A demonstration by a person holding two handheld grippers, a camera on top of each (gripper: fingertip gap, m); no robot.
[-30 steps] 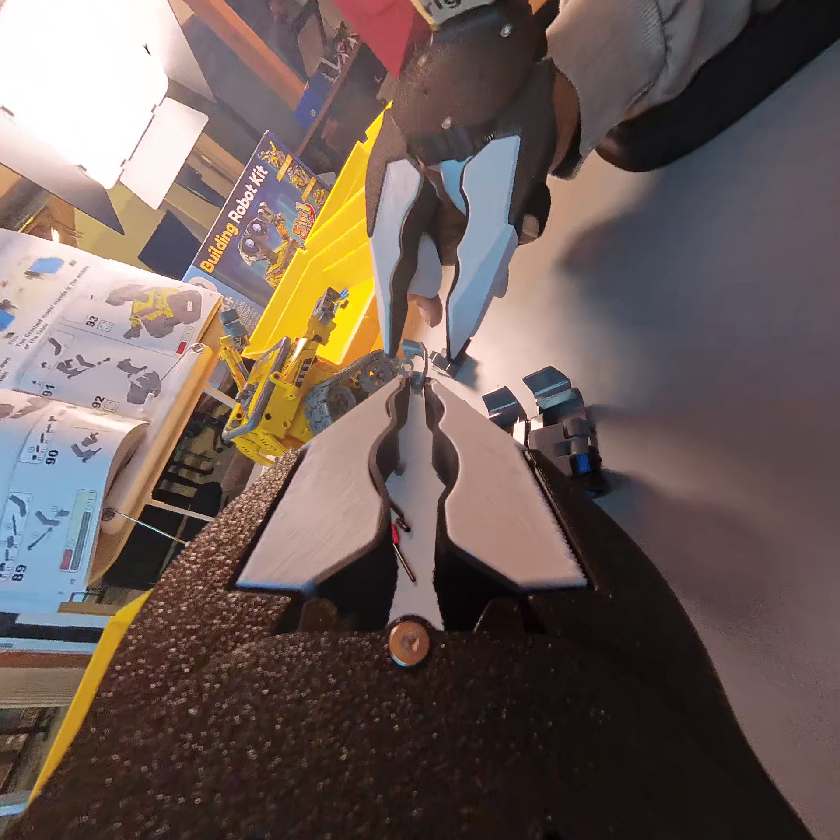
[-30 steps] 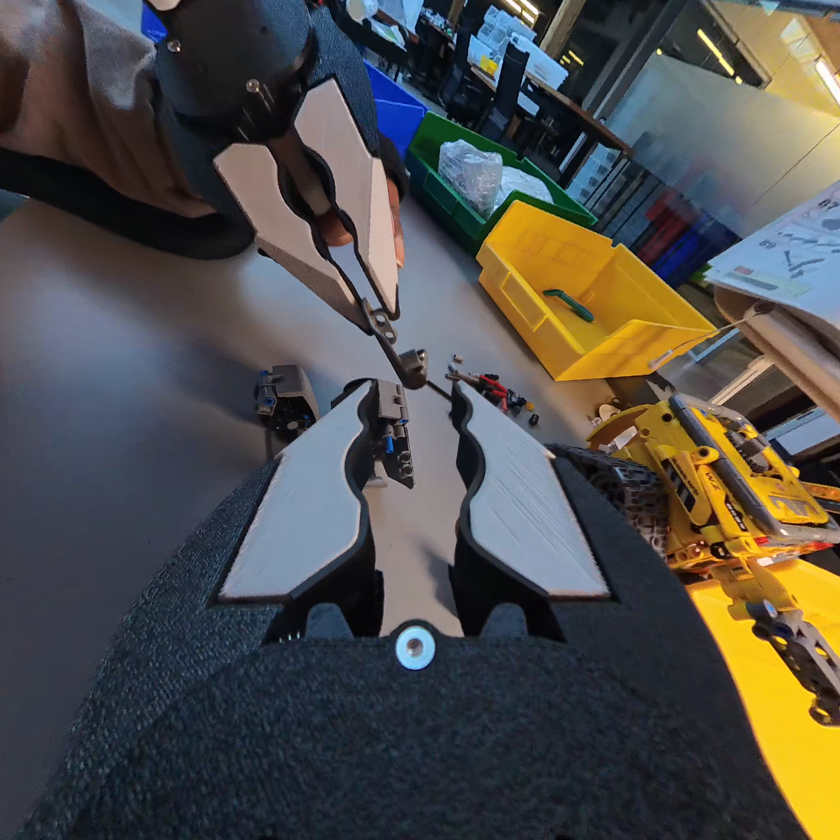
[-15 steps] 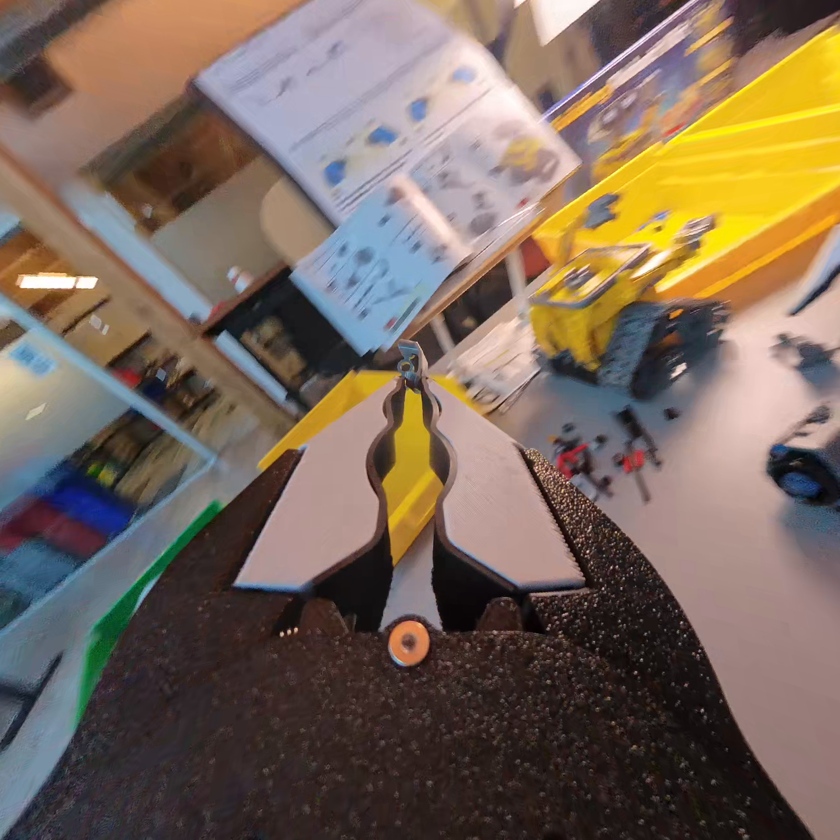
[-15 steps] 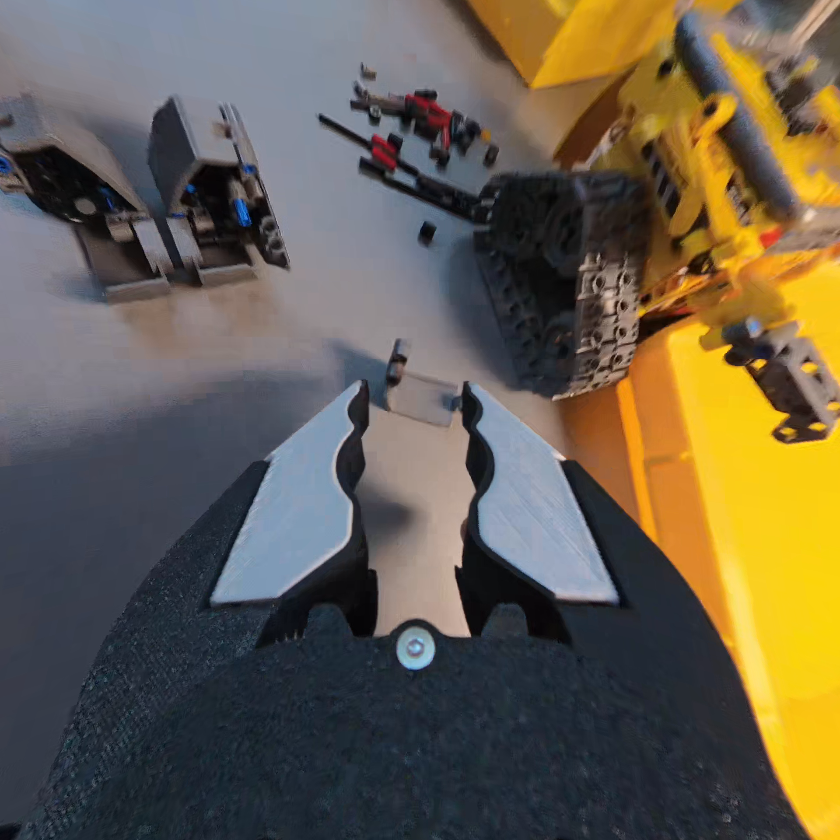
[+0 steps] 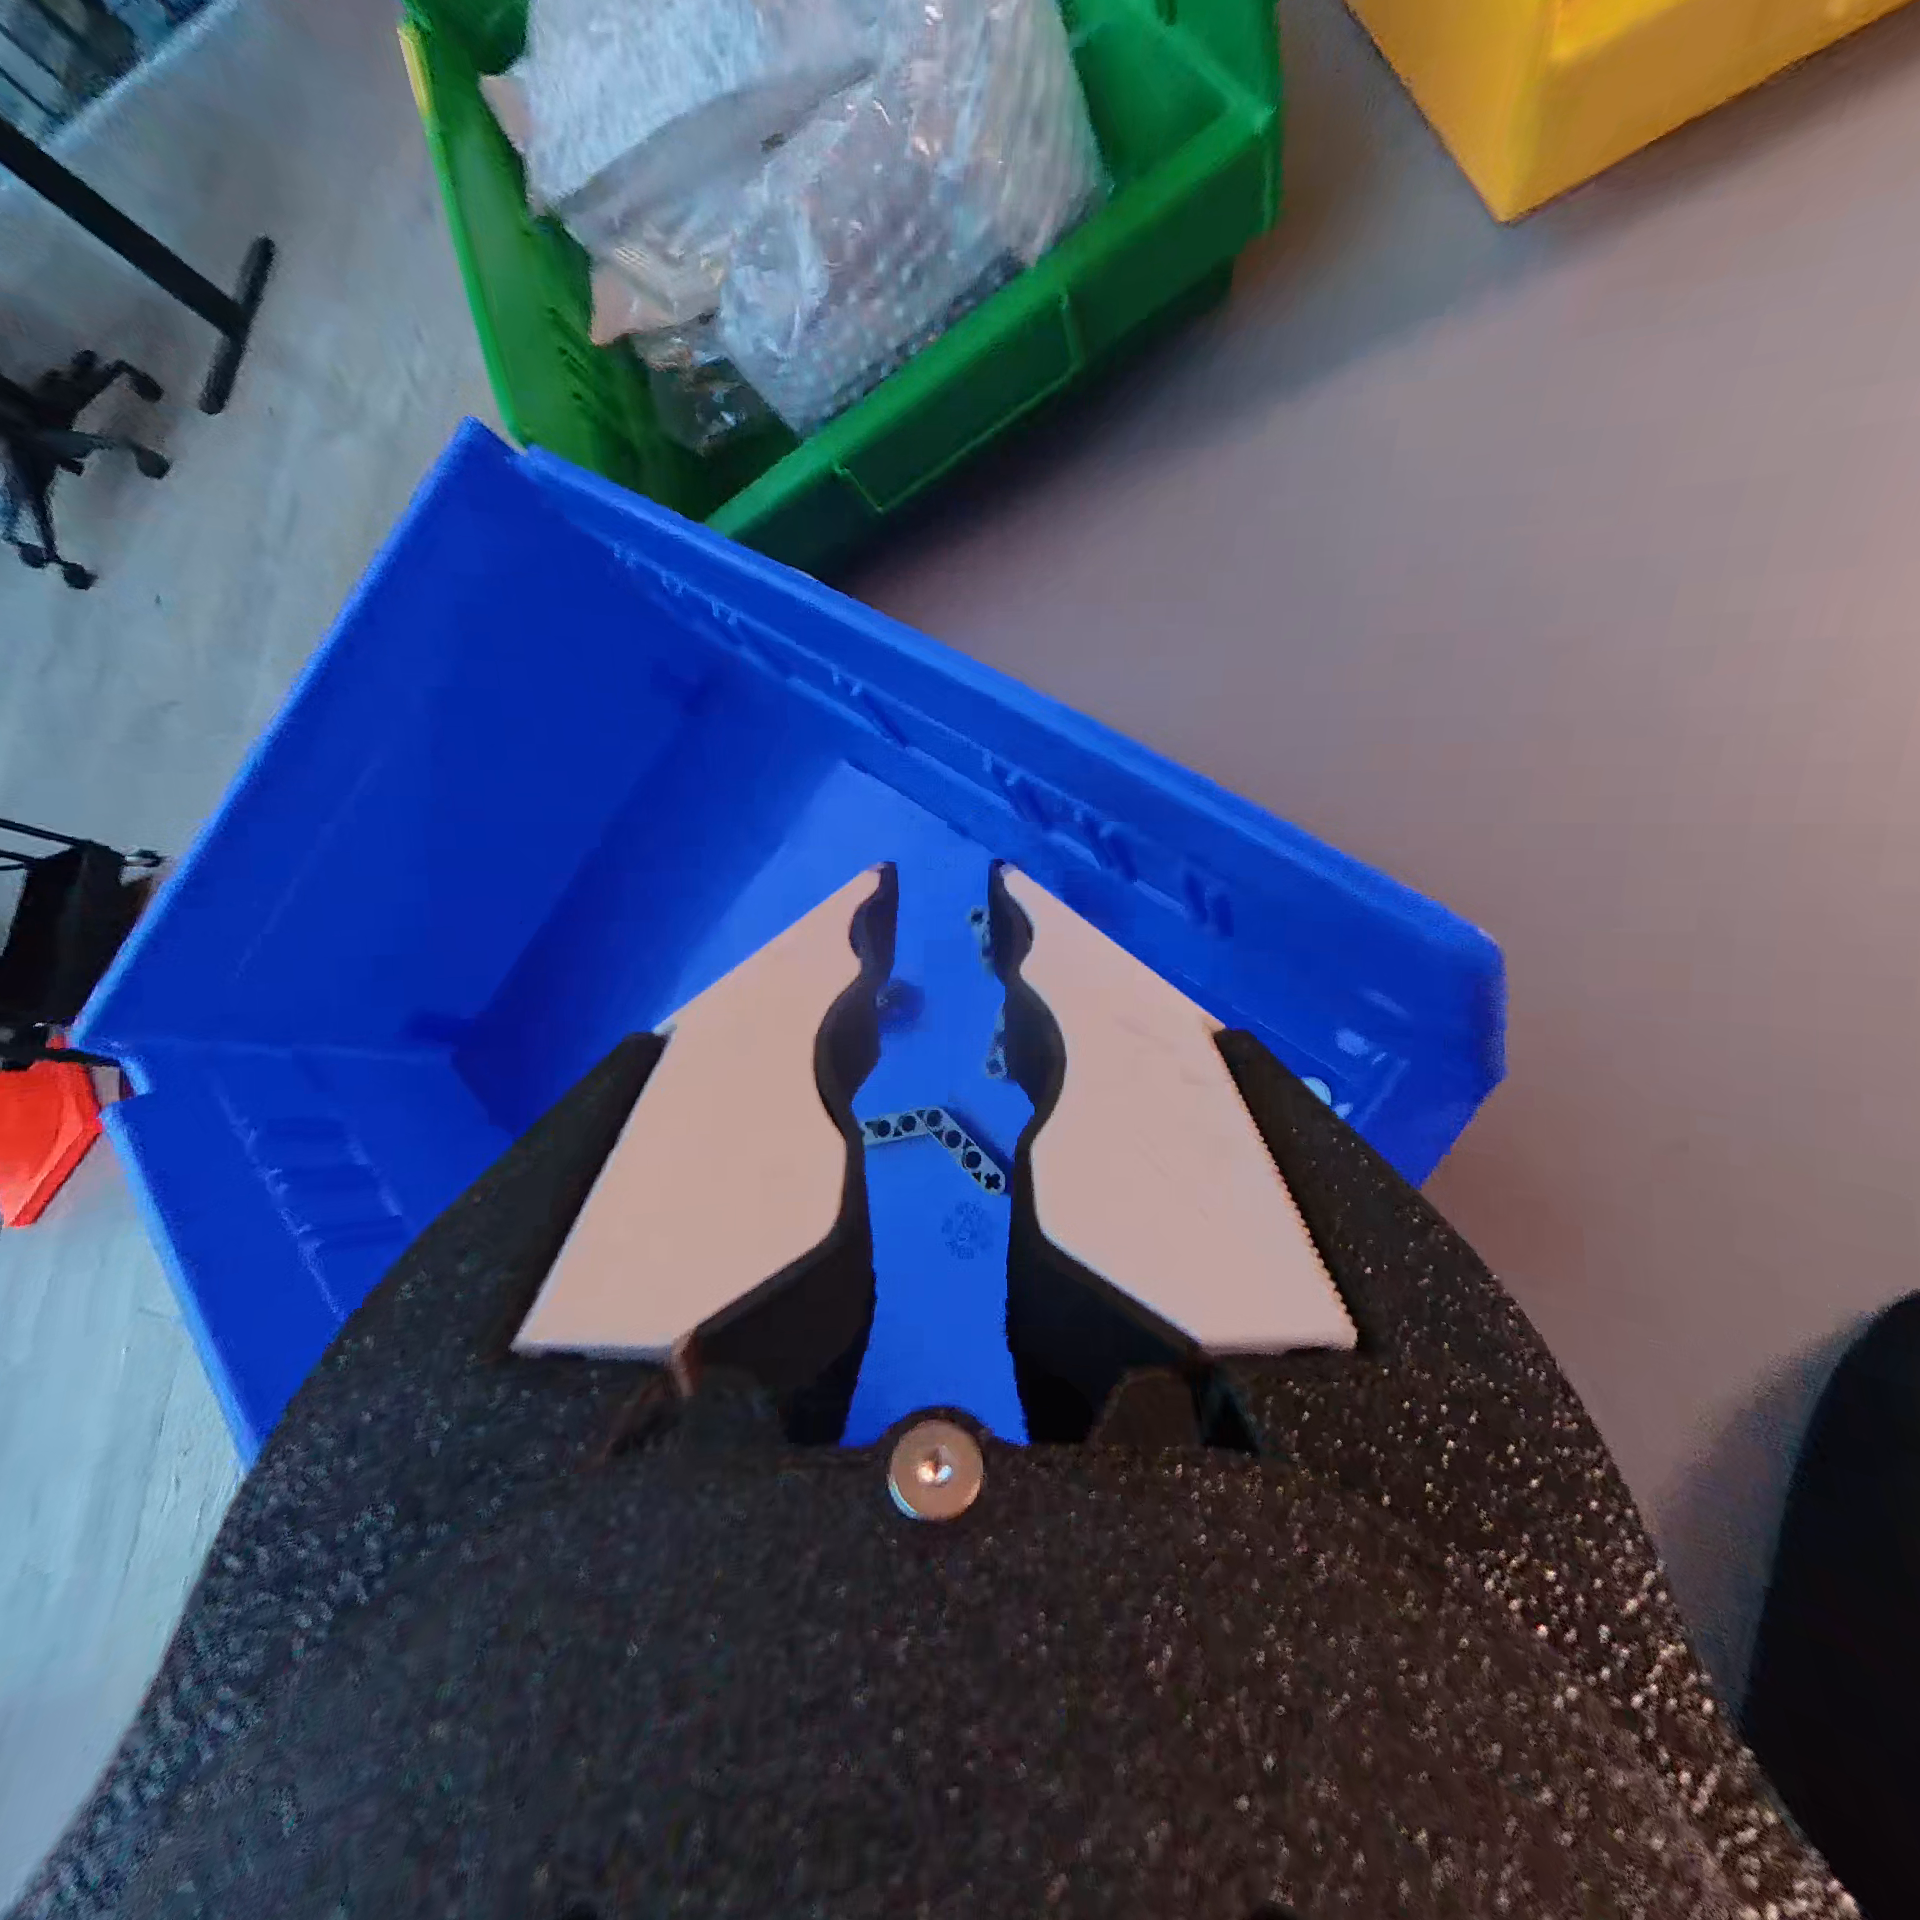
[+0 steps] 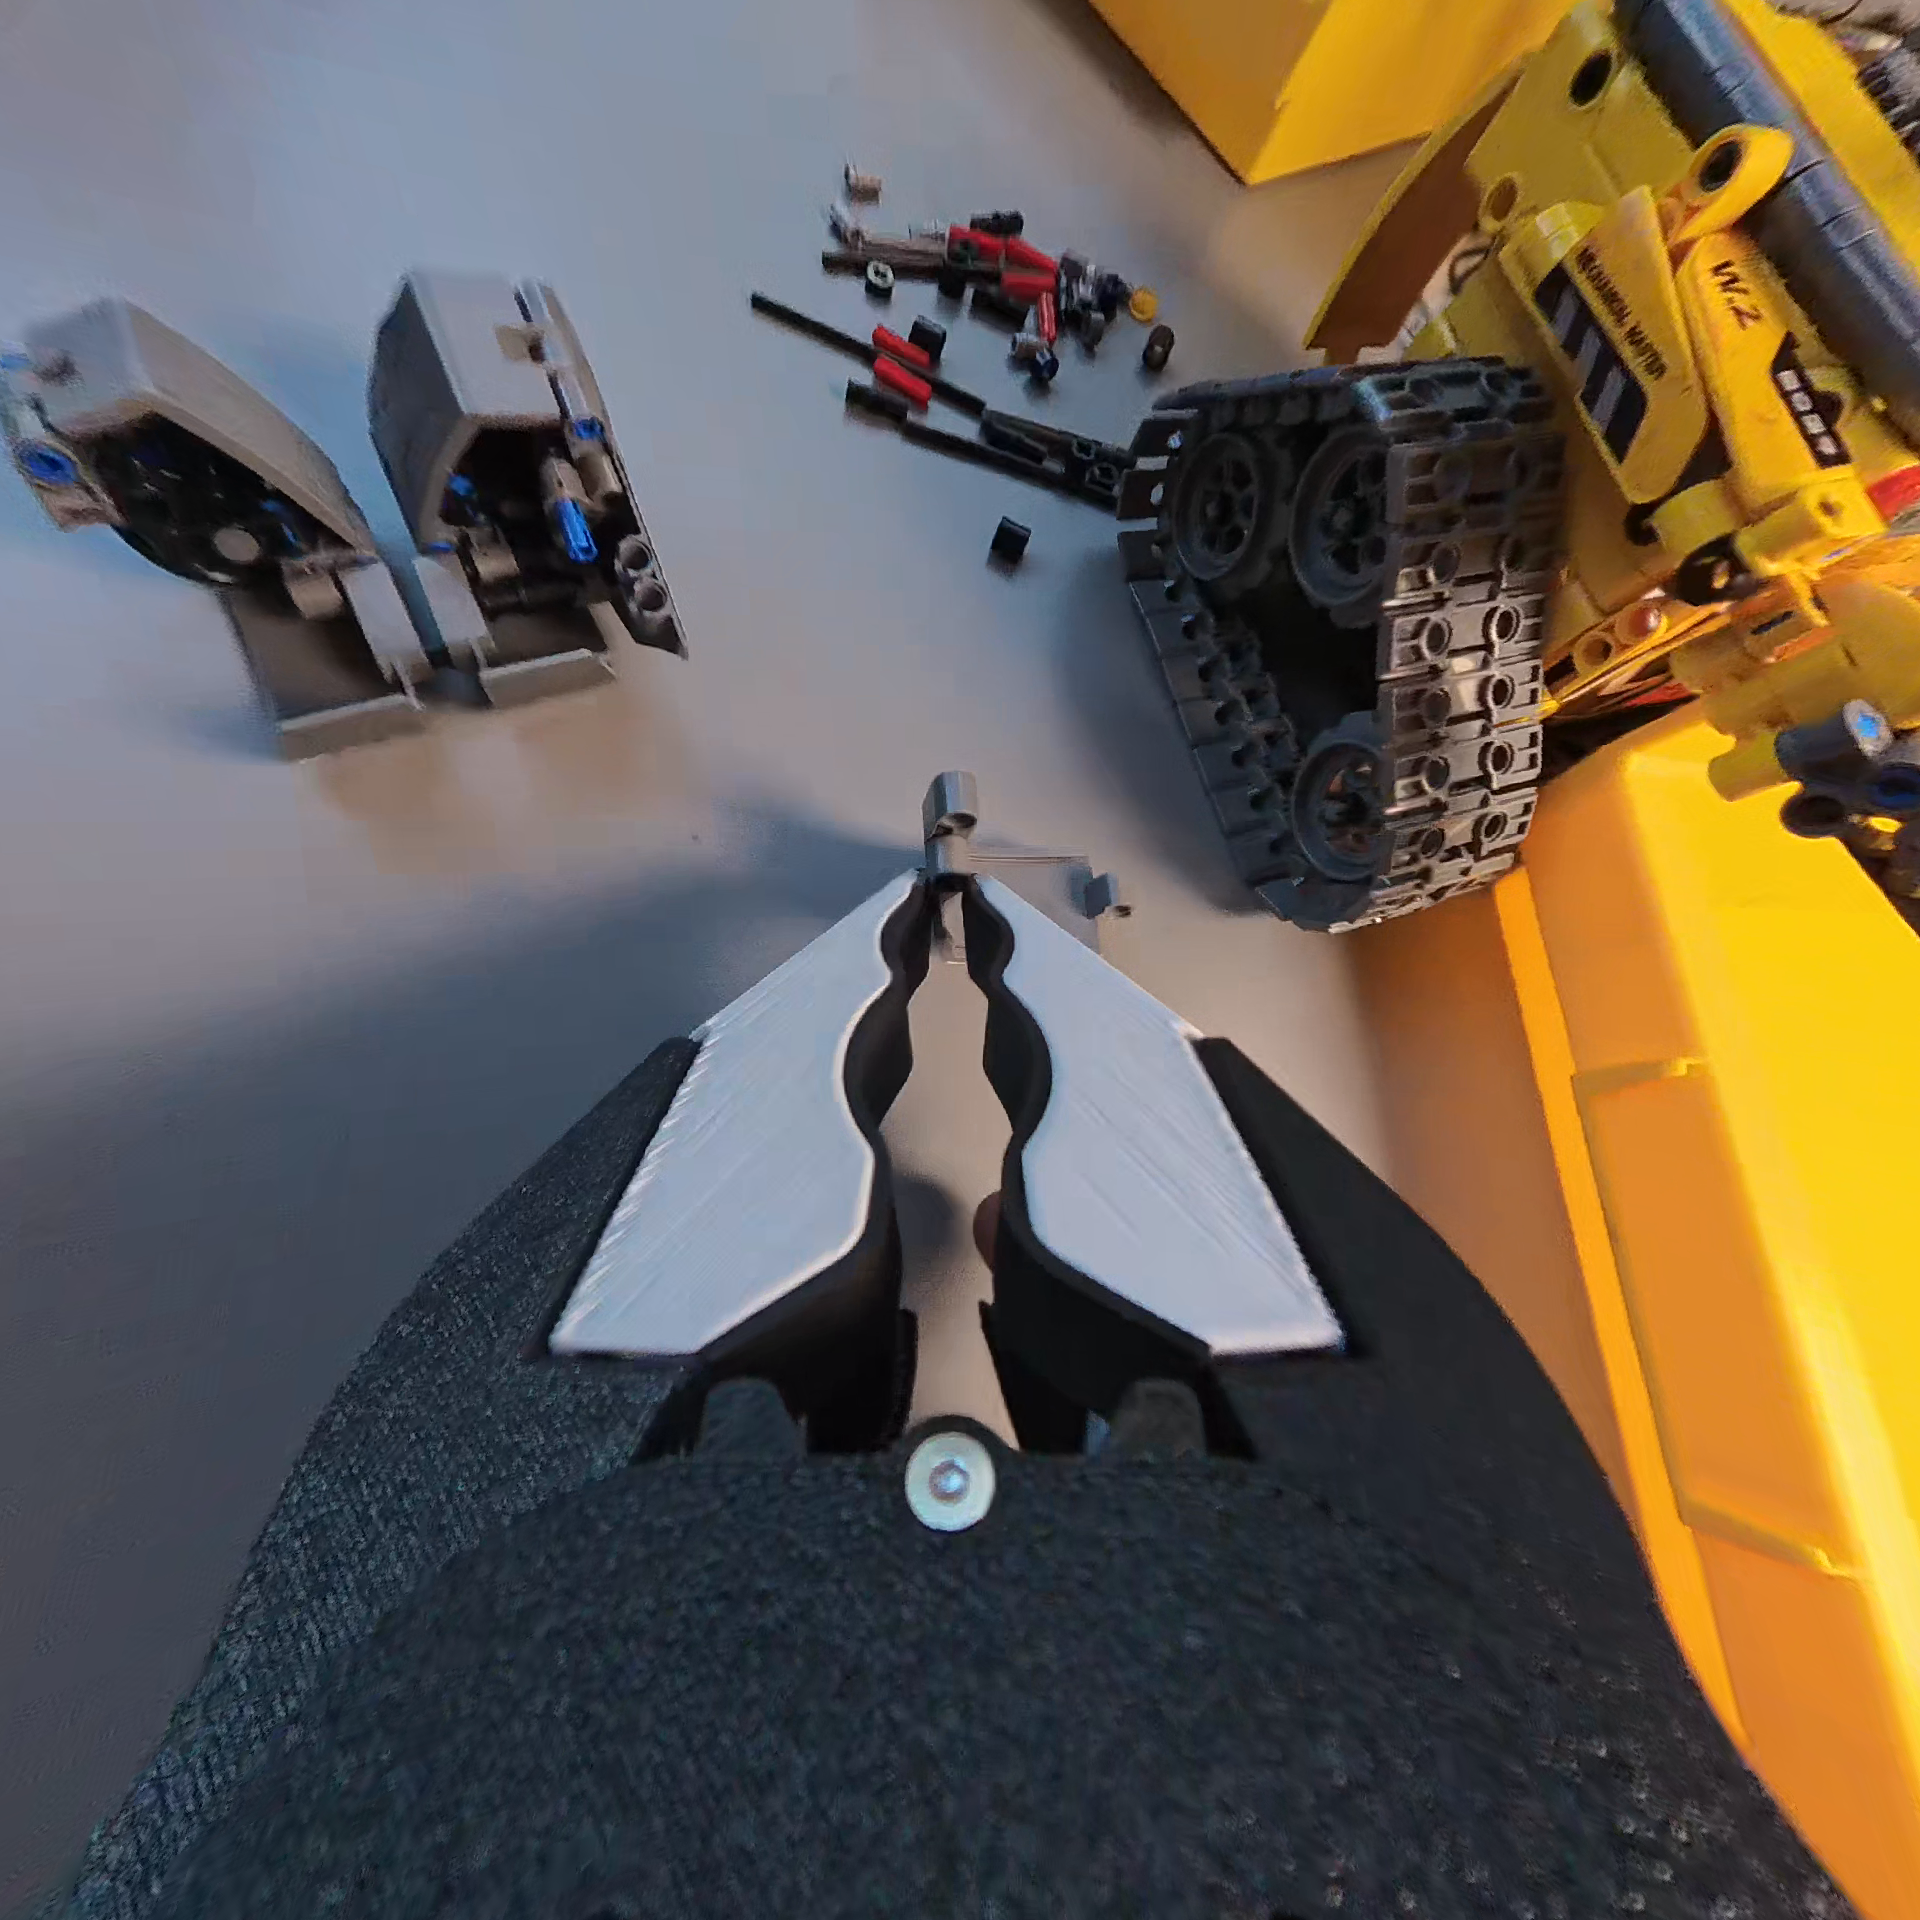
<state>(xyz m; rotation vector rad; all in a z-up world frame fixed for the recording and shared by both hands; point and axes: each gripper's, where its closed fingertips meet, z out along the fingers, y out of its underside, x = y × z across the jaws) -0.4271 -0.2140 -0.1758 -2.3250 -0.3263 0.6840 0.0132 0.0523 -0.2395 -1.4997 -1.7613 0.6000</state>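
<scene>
Grey floor (image 5: 312,343), black chair base (image 5: 62,457)

Place: a workshop or hobby lab.
Storage: blue bin (image 5: 436,831) under the left gripper, green bin (image 5: 1039,343) beyond.
Work: yellow toy bulldozer (image 6: 1558,416) and loose parts (image 6: 987,291) ahead of the right gripper.

Warm sidelight, soft shadows, blurred fisheye edges.

The left gripper (image 5: 940,883) now hangs over the blue bin (image 5: 436,831), jaws parted and bare, its small grey piece gone. The right gripper (image 6: 943,888) now pinches a grey connector (image 6: 951,821), jaws closed from open.
</scene>
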